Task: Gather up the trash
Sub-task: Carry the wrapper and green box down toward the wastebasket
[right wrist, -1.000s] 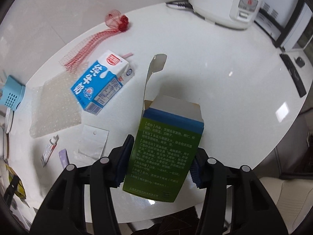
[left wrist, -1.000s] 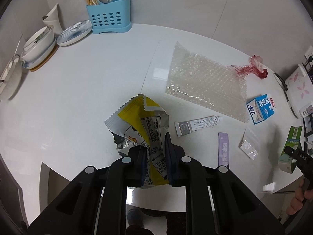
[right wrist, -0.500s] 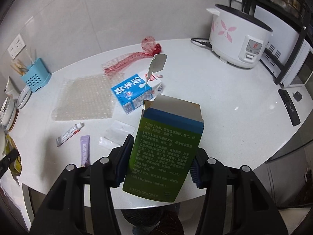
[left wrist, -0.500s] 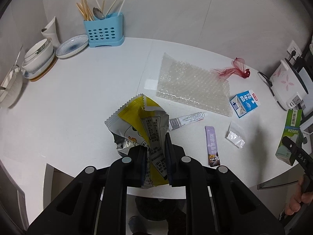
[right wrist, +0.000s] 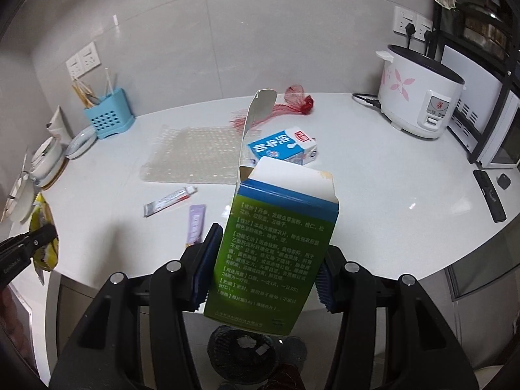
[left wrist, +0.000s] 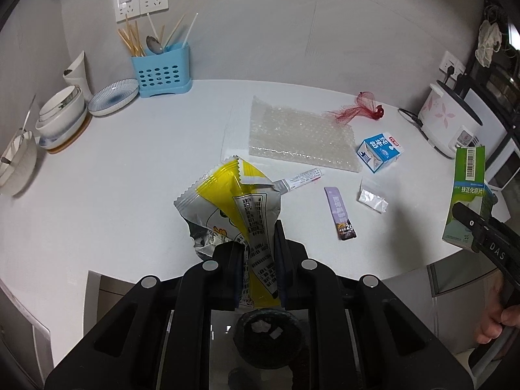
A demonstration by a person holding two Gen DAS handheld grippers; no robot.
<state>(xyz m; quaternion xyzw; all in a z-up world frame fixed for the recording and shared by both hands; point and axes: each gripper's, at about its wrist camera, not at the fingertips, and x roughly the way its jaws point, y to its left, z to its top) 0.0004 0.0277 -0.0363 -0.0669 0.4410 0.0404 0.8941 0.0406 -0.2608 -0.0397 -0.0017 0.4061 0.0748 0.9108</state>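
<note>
In the left wrist view the left tool [left wrist: 258,260] is nearly closed, pinching a yellow snack wrapper [left wrist: 234,208] above the worktop [left wrist: 113,178] edge, a dark bin [left wrist: 268,336] below; a purple sachet [left wrist: 339,213] reads "2g". In the right wrist view the right tool [right wrist: 261,269], partly spread, clamps a green carton [right wrist: 276,250] printed in Chinese, its flap hiding part of the blue milk box [right wrist: 281,146]

The bubble wrap [left wrist: 299,136] lies mid-table, with the milk carton [left wrist: 380,152] to its right. Nearer lie the tube [left wrist: 300,178] and sachet [left wrist: 340,213]. The utensil holder [left wrist: 161,71] stands far left.
</note>
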